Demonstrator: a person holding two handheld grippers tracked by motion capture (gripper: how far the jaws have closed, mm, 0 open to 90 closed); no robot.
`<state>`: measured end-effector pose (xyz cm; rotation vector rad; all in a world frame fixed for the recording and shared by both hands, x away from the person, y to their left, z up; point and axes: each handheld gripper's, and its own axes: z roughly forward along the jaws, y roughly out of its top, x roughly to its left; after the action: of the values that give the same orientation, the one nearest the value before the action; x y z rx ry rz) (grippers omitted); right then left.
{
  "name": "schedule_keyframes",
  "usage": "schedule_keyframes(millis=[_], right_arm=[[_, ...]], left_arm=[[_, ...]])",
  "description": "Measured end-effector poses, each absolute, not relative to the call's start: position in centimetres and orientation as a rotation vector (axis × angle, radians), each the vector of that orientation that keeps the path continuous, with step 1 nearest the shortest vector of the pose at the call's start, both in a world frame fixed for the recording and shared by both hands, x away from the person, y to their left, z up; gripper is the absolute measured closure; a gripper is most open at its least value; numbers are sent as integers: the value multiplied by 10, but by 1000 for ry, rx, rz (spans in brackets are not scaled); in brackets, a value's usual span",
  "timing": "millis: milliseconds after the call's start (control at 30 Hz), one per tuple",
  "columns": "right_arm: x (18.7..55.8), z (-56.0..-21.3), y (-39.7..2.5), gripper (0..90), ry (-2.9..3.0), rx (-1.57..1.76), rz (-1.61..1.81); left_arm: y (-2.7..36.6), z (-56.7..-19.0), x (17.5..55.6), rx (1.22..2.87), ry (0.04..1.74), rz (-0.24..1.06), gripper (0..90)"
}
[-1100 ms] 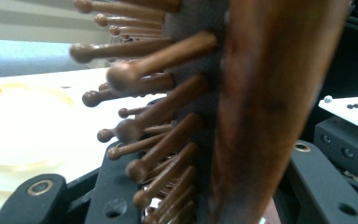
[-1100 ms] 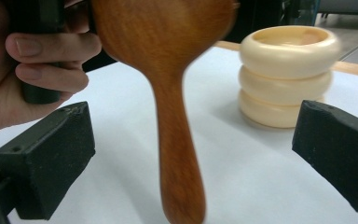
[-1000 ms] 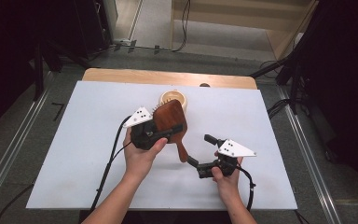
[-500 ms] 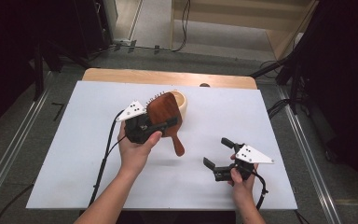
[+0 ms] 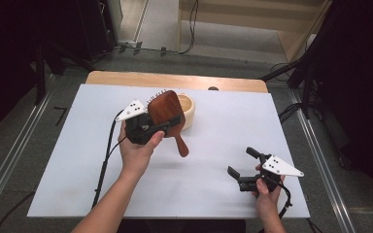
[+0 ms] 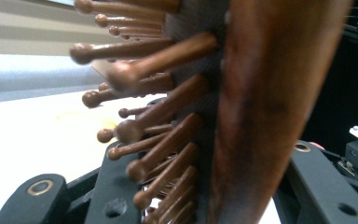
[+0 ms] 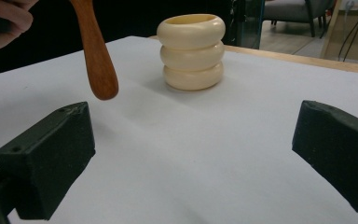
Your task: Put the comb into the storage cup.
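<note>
The left tool (image 5: 161,127) is clamped on the head of a wooden hairbrush (image 5: 166,114), held up off the counter (image 5: 68,145). In the left gripper view the brush's pins (image 6: 158,121) and dark back sit squeezed between the two jaws. The brush's long axis runs from the head down to the handle (image 5: 181,144), which points toward about five o'clock, its tip hanging above the counter. A cream ribbed cup (image 5: 187,110) stands just past the brush head, at roughly two o'clock from the left tool, and the brush partly hides it, so I can't tell whether they touch. The right tool (image 5: 240,164) rests at four o'clock, well apart, jaws spread and empty. The left hand is far nearer the cup, so lowering the handle into it likely falls to that side.
</note>
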<state>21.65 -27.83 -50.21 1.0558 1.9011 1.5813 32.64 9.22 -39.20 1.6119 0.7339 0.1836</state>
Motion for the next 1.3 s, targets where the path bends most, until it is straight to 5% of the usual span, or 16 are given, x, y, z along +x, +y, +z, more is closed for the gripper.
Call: schedule_keyframes(millis=[1300], right_arm=[[198,-512,-338,0,1853,1155,1533]], left_arm=[[107,-367,357,1556,773,257,586]])
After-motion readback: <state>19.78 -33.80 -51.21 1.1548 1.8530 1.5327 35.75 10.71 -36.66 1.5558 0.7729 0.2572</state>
